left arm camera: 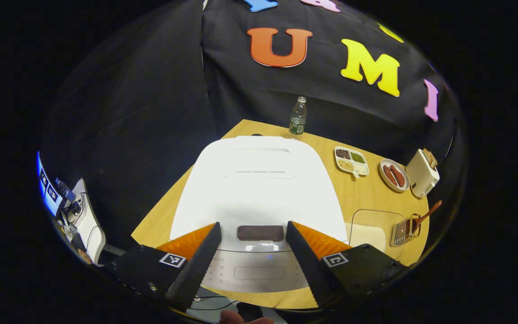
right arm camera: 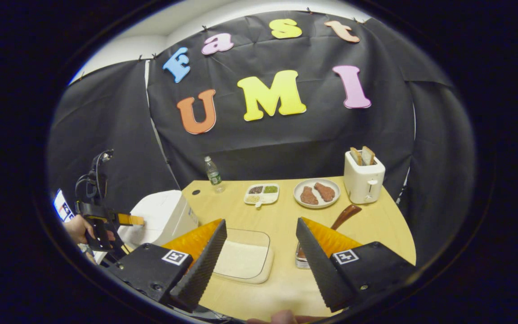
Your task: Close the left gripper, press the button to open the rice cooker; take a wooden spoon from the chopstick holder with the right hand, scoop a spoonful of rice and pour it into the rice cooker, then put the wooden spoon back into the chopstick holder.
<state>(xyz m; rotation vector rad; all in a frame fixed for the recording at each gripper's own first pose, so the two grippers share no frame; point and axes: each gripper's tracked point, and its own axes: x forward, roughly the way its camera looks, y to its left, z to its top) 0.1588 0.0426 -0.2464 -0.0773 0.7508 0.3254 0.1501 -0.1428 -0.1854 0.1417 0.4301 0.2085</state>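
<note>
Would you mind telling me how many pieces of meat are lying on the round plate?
2. Both lie on the plate between the divided grain tray and the toaster: one piece toward the tray, the other toward the toaster. Nothing seems hidden.

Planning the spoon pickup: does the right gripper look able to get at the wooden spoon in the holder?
Probably yes. The right gripper is open, and the wooden spoon sticks up from the chopstick holder just past its right finger, handle free.

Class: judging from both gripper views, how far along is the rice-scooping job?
Nothing looks done: the rice cooker lid is down. In hand: the left gripper, jaws open, faces its front. Left: the wooden spoon sits in the chopstick holder; the right gripper is open, empty.
</note>
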